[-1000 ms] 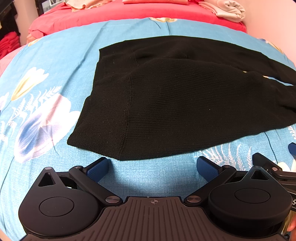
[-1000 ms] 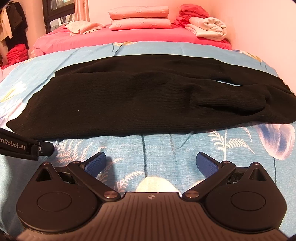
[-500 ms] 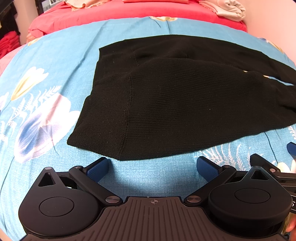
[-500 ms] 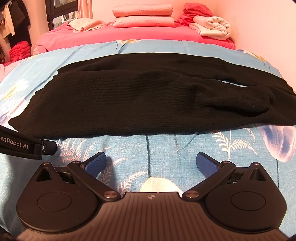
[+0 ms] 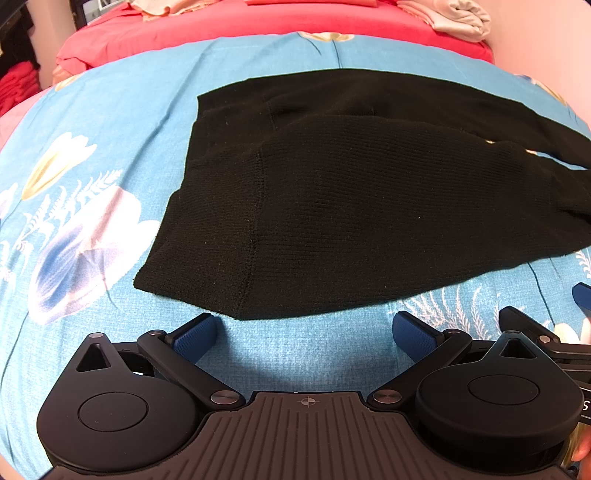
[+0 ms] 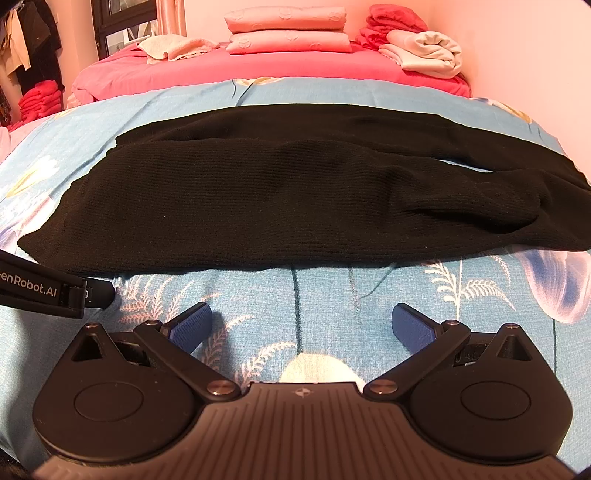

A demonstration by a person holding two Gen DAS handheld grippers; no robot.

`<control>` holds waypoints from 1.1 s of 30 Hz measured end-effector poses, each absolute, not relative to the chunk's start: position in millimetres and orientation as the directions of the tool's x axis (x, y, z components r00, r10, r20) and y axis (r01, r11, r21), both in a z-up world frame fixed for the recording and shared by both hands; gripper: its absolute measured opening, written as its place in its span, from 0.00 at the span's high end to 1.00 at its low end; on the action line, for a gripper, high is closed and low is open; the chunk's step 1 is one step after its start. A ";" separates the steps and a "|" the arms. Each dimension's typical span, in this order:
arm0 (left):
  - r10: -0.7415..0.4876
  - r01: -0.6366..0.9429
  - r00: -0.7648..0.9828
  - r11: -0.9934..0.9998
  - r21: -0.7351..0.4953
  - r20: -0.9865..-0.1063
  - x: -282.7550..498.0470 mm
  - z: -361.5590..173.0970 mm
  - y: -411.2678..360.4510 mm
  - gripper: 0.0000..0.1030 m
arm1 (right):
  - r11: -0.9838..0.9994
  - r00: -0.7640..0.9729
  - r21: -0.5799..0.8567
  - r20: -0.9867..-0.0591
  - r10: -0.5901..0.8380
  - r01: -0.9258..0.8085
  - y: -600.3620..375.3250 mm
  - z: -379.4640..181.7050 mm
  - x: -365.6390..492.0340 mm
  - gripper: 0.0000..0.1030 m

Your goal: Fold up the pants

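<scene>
1. Pants point(image 5: 369, 206), black and knitted, are lying folded lengthwise across the blue floral bedspread point(image 5: 110, 122).
2. Left gripper point(image 5: 304, 330) is hovering just short of the near hem corner, jaws spread wide, gripping nothing.
3. Right gripper point(image 6: 301, 323) is sitting near the long edge, likewise wide apart and empty.
4. Folded pink bedding point(image 6: 288, 31) is resting beyond.

- in our left wrist view the black pants point(image 5: 369, 206) run off the right edge, so we can't see the leg ends.
- the right gripper point(image 5: 554, 332) shows only partly at that edge.
- the left gripper point(image 6: 55, 291) is cut off by our right view's left edge.
</scene>
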State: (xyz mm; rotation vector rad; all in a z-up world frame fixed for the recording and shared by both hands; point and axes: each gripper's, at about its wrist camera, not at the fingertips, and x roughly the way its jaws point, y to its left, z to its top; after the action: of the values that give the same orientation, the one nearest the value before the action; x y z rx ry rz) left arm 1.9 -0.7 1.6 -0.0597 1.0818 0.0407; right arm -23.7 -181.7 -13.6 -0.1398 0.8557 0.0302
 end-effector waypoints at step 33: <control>0.004 -0.063 0.470 0.998 -0.029 -0.883 2.3 1.9 -0.7 0.00 | 0.990 0.670 -0.113 -0.742 -0.025 -0.089 -180.8 -13.5 -28.0 0.00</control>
State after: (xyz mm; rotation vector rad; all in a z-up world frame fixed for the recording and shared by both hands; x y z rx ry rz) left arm 2.3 -0.7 1.9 -0.0602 1.0813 0.0407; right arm -28.0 -180.8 -13.5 -0.1444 0.8363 0.0365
